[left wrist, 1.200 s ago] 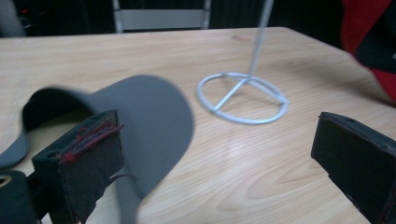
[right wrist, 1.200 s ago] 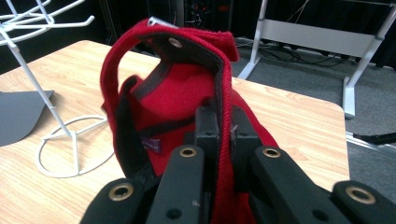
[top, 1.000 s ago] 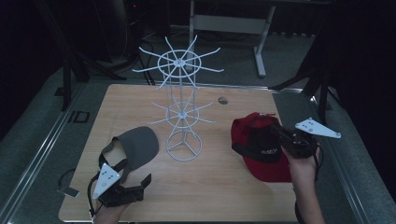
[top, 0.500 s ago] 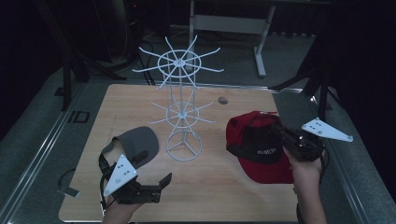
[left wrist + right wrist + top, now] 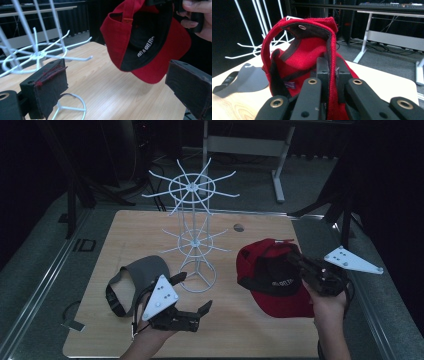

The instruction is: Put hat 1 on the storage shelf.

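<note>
A red cap (image 5: pixel 272 272) with a black inner band hangs above the right half of the table, its brim toward the near side. My right gripper (image 5: pixel 295 260) is shut on the cap's edge; in the right gripper view the red fabric (image 5: pixel 317 52) is pinched between the two jaws. My left gripper (image 5: pixel 192 292) stands open near the front of the table, nothing between its pads (image 5: pixel 47 90), facing the red cap (image 5: pixel 147 42). A grey cap (image 5: pixel 142 277) lies on the table just left of it. A white wire rack (image 5: pixel 192 225) stands in the middle.
The wooden table (image 5: pixel 125 235) has a small round hole (image 5: pixel 239 226) at the back right. The rack's ring base (image 5: pixel 197 275) sits between the two caps. A metal desk frame (image 5: pixel 250 145) stands behind the table. Dark floor surrounds it.
My left gripper has risen and moved right, off the grey cap toward the rack's base. The right gripper has lifted the red cap higher and tilted it.
</note>
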{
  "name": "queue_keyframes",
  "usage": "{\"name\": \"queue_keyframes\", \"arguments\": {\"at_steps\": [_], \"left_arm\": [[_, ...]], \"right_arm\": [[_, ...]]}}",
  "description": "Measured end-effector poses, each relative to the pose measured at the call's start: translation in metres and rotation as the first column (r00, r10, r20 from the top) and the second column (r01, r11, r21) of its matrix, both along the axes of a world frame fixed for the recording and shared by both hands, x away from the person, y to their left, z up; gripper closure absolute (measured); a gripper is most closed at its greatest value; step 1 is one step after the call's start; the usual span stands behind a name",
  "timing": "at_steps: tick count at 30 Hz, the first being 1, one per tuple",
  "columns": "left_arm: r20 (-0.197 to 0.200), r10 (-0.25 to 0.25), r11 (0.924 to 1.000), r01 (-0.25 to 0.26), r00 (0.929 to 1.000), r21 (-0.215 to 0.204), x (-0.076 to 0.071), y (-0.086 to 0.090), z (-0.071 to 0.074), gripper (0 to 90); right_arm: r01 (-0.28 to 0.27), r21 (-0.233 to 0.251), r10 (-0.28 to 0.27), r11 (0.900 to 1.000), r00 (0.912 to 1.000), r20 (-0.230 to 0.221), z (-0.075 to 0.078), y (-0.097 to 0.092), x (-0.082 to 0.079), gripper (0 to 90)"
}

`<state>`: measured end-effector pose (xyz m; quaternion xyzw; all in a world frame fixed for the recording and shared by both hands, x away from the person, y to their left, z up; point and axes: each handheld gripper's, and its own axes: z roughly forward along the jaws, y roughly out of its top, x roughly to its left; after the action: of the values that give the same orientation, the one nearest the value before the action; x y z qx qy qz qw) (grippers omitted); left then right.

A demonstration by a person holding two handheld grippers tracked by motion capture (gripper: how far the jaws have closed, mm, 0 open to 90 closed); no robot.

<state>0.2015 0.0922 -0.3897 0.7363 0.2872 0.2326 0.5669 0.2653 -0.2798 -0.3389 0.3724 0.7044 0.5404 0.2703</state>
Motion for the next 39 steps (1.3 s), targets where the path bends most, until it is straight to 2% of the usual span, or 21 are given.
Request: {"name": "queue_keyframes", "arguments": {"at_steps": [11,15,17,21,25,27,30,35,36,39], "left_arm": [[-0.006,-0.033,0.9994,0.033,0.9994,0.013,0.030,-0.035,0.007,4.0],[-0.011,-0.045,0.9984,0.045,0.9989,0.035,0.039,-0.048,0.008,4.0],[-0.009,-0.039,0.9973,0.039,0.9992,0.062,0.045,-0.054,0.009,4.1],[-0.002,-0.042,0.9959,0.042,0.9991,0.080,0.053,-0.061,0.010,5.9],[0.005,-0.057,0.9959,0.057,0.9983,0.070,0.058,-0.068,0.013,8.0],[0.012,-0.064,0.9941,0.063,0.9978,0.088,0.059,-0.072,0.014,14.0],[0.006,-0.068,0.9931,0.067,0.9977,0.096,0.062,-0.077,0.015,15.2],[-0.002,-0.061,0.9920,0.061,0.9981,0.110,0.064,-0.085,0.016,23.0],[-0.008,-0.065,0.9919,0.065,0.9979,0.109,0.065,-0.087,0.016,27.7],[-0.018,-0.057,0.9911,0.059,0.9982,0.120,0.066,-0.092,0.018,33.8]], "right_arm": [[-0.060,0.020,0.059,0.9980,0.9979,0.028,0.013,0.009,-0.014,85.7],[-0.079,0.017,0.078,0.9968,0.9963,0.037,0.016,0.012,-0.018,85.7],[-0.087,0.017,0.086,0.9960,0.9954,0.041,0.016,0.014,-0.020,85.7],[-0.104,0.021,0.103,0.9943,0.9937,0.044,0.017,0.016,-0.022,85.7],[-0.118,0.029,0.116,0.9926,0.9923,0.043,0.017,0.018,-0.024,85.7],[-0.121,0.027,0.120,0.9922,0.9916,0.048,0.018,0.019,-0.025,85.7],[-0.133,0.030,0.131,0.9907,0.9902,0.048,0.018,0.021,-0.026,85.7],[-0.145,0.030,0.143,0.9890,0.9886,0.046,0.017,0.022,-0.027,85.7],[-0.145,0.031,0.143,0.9890,0.9887,0.044,0.016,0.021,-0.027,85.7],[-0.153,0.034,0.152,0.9877,0.9877,0.039,0.015,0.020,-0.028,85.7]]}}
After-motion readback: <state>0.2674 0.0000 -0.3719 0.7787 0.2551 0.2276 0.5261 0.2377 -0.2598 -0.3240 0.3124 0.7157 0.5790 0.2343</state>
